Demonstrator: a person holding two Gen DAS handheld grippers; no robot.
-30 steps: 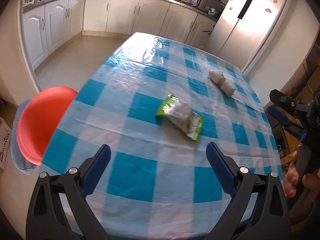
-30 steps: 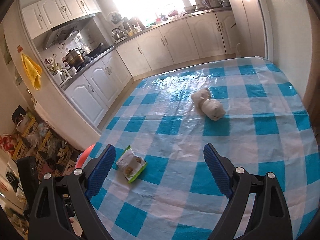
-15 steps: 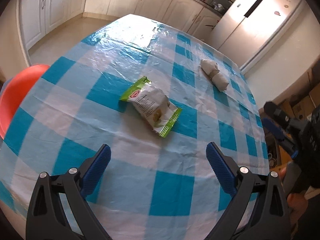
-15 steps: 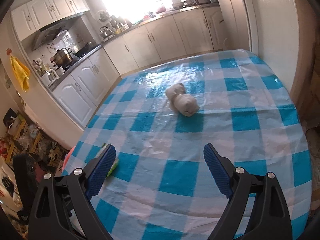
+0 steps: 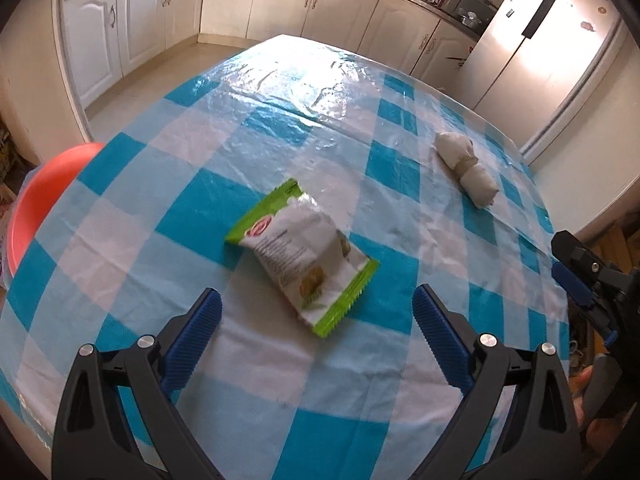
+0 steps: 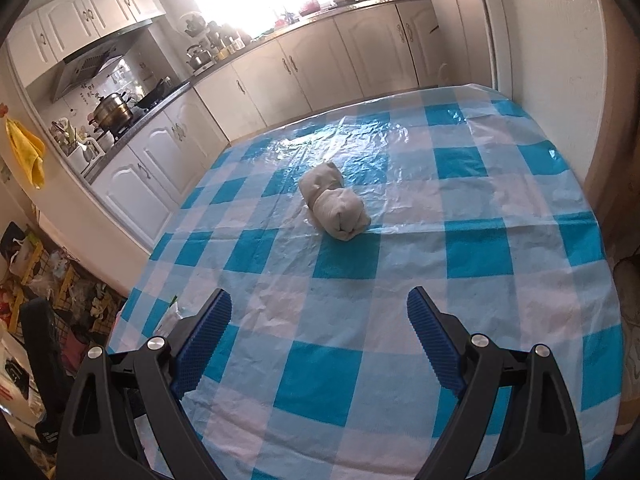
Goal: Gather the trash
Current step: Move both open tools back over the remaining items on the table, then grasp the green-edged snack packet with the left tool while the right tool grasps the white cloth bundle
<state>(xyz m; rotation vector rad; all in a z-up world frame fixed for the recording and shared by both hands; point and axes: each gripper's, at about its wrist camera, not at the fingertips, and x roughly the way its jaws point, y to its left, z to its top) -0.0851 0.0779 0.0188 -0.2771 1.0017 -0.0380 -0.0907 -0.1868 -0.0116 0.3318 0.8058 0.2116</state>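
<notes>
The left gripper point(image 5: 316, 312) hangs with its jaws spread and empty over the checked tablecloth point(image 5: 192, 200), a green-and-white snack wrapper point(image 5: 304, 256) lying just beyond its fingertips. The right gripper point(image 6: 318, 312) is likewise released and empty, a crumpled white paper wad point(image 6: 334, 204) further ahead of it.

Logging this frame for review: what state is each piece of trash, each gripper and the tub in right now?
Green-and-white snack wrapper: lying flat on the checked tablecloth, crumpled, ungripped, just ahead of the left gripper.
White crumpled paper wad: resting on the tablecloth, untouched, well ahead of the right gripper.
Left gripper: open, holding nothing.
Right gripper: open, holding nothing.
Red plastic tub: beside the table's edge, contents not visible.
</notes>
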